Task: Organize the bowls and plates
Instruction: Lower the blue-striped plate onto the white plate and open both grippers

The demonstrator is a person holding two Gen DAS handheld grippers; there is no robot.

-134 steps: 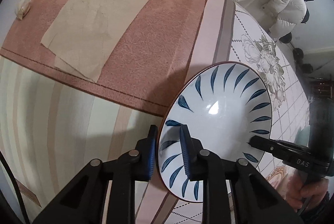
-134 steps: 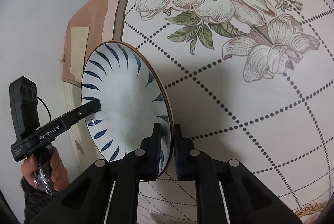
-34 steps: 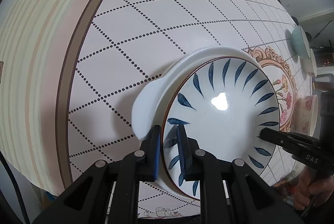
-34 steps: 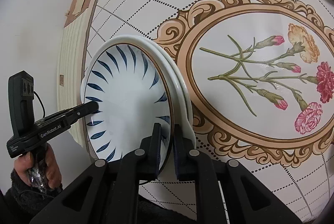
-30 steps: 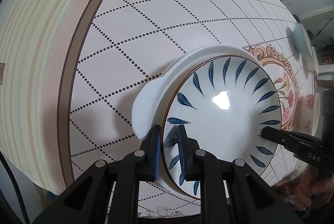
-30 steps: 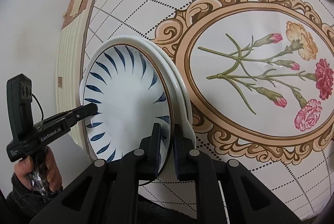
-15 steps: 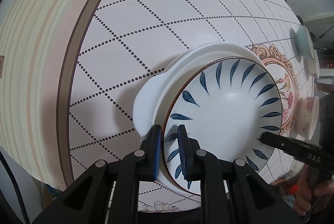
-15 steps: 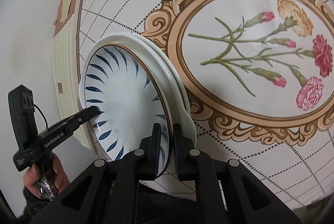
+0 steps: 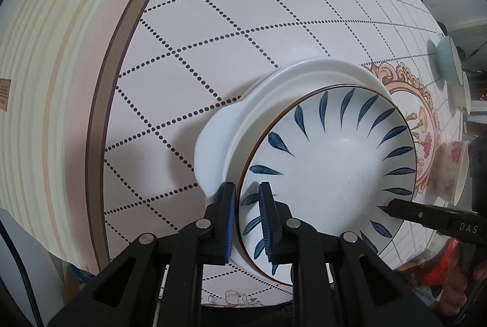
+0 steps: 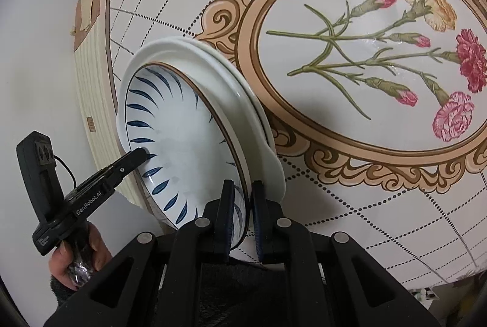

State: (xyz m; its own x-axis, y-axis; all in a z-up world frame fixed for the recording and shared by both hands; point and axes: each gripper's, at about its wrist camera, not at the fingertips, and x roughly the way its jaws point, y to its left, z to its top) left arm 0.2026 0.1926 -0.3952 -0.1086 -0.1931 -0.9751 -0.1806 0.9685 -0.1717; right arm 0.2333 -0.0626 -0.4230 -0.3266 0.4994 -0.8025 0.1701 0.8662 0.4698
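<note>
My left gripper [image 9: 247, 216] and right gripper [image 10: 242, 216] are clamping opposite rims of the blue-leaf bowl [image 9: 328, 174], nesting in the white dish [image 9: 274, 89]; uneven release risks chipping.

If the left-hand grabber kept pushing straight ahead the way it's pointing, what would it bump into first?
The left gripper has its jaws astride the rim of the blue-leaf bowl, so the bowl itself comes first. Beyond it, probably the opposite rim, where the right gripper grips, though depth is hard to judge.
</note>
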